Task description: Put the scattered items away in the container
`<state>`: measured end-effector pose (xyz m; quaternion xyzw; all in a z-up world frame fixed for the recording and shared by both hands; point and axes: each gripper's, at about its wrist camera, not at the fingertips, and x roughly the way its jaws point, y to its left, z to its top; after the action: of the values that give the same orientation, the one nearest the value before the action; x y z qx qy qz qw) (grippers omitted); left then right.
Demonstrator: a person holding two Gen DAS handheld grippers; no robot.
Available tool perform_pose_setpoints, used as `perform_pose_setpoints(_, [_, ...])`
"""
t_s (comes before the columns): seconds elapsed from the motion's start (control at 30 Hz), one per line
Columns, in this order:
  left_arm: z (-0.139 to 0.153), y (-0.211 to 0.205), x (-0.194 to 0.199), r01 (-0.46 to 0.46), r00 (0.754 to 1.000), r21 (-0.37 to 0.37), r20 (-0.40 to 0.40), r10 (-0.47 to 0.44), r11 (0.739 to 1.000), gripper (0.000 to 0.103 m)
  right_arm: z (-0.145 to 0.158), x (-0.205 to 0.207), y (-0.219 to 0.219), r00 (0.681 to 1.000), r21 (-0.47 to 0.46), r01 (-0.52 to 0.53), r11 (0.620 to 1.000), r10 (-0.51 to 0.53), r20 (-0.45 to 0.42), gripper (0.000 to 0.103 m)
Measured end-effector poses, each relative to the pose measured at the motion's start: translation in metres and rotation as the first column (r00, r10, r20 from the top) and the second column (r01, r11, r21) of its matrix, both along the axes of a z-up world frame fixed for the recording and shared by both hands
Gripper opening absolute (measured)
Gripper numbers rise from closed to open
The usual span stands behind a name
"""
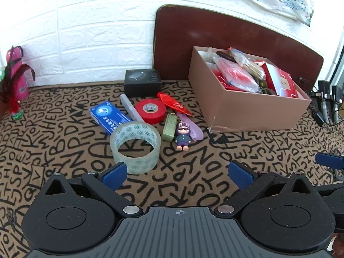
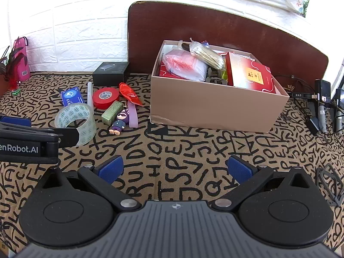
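Your left hand-held gripper hangs over worktop, jaws wide apart, empty; right hand-held gripper likewise. Just ahead: clear tape roll, red tape, blue box, figurine keychain, black box, all outside. Cardboard box beside them, already heaped. Judged: most scattered items left for you.

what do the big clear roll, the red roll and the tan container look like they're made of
Clear roll: glossy translucent plastic tape; the cloth's letters show through it. Red roll: smooth, slightly shiny vinyl-like tape, probably electrical. Tan container: matte cardboard, creased and torn at its near corner.
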<state>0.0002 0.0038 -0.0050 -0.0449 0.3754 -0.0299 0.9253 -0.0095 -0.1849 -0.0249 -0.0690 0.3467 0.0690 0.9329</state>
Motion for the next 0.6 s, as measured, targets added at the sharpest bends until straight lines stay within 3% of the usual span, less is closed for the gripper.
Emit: perform_pose_setpoints(0.6, [-0.0016, -0.0007, 0.0012, 0.016, 1.000, 0.027, -0.007, -0.016, 1.000, 0.103, -0.0007, 0.0009, -0.0006, 1.000, 0.000, 0.001, 1.000, -0.001, -0.009, 0.103])
